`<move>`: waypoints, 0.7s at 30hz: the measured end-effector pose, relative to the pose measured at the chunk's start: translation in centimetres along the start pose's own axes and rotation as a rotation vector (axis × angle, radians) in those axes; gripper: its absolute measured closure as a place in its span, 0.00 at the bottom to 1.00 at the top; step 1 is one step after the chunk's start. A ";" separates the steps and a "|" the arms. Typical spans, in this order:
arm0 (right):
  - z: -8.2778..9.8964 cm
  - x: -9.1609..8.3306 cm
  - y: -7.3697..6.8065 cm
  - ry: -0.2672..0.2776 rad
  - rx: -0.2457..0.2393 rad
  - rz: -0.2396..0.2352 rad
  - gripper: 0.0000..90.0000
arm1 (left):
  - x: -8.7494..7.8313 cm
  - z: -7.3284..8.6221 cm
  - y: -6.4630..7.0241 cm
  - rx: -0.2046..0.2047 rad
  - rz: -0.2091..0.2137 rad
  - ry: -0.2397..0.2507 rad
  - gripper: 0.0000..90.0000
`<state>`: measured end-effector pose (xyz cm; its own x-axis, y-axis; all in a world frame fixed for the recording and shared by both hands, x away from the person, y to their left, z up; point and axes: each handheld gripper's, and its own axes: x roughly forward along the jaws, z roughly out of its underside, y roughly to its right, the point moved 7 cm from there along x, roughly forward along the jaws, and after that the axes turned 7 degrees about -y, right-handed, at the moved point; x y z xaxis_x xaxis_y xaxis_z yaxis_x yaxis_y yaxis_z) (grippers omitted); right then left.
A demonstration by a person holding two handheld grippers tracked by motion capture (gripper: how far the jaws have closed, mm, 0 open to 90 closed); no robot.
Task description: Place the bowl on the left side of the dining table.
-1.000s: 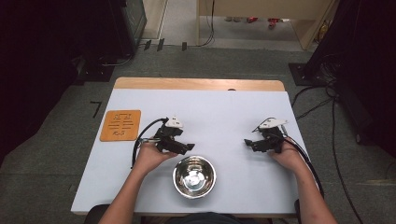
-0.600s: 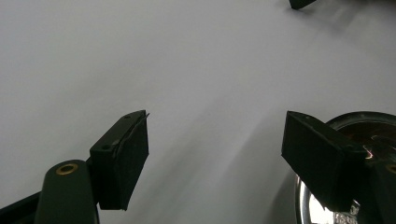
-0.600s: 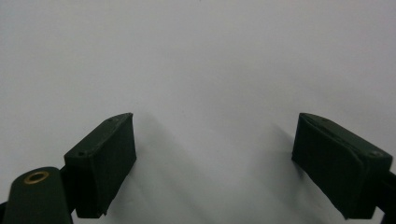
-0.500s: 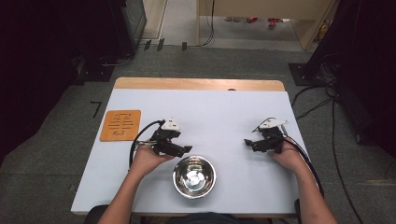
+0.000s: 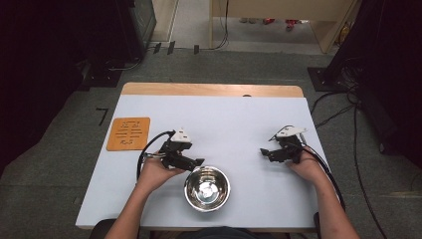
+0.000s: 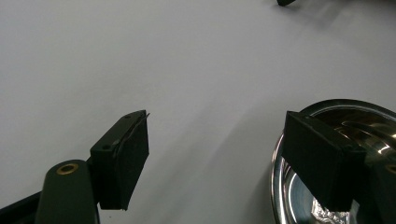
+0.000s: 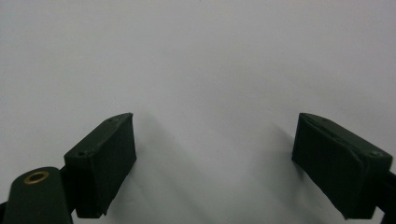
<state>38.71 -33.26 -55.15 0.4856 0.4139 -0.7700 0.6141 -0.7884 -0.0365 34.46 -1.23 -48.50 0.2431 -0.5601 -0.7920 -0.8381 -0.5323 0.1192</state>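
Observation:
A shiny steel bowl (image 5: 207, 188) stands near the front edge of the white table (image 5: 224, 124), empty as far as I can see. My left gripper (image 5: 195, 162) lies just left of and behind the bowl, held in the person's left hand, its jaws open with nothing between them. In the left gripper view the left gripper (image 6: 219, 158) has one jaw over bare table and the other over the rim of the bowl (image 6: 299, 196). My right gripper (image 5: 266, 152) rests at the table's right, open and empty. The right gripper (image 7: 215, 163) faces bare white table.
A square orange mat (image 5: 128, 133) with dark markings lies at the table's left edge. A wooden strip (image 5: 211, 89) runs along the far edge. Cables trail from both grippers; dark equipment and floor cables surround the table.
The left gripper has shifted slightly toward the bowl's rim. The right gripper and the bowl have stayed put.

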 end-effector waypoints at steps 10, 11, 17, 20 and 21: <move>0.0 0.0 0.0 0.001 0.000 0.000 0.14 | 0.3 0.0 1.0 0.034 0.047 -0.012 0.27; 0.0 0.0 0.1 0.003 -0.005 0.004 0.14 | 0.3 0.0 1.0 0.038 0.050 -0.012 0.27; 0.0 0.0 0.1 0.003 -0.005 0.004 0.14 | 0.8 0.2 1.7 0.067 0.095 -0.032 0.27; 0.0 0.0 0.1 0.003 -0.005 0.004 0.14 | 1.1 0.3 2.1 0.081 0.103 -0.050 0.27; 0.0 0.0 0.1 0.003 -0.005 0.004 0.14 | 1.2 0.3 2.1 0.090 0.105 -0.057 0.27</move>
<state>38.77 -33.29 -55.15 0.4900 0.4126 -0.7679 0.6154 -0.7877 -0.0306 32.80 -2.82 -49.40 0.1256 -0.5710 -0.8113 -0.8985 -0.4122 0.1511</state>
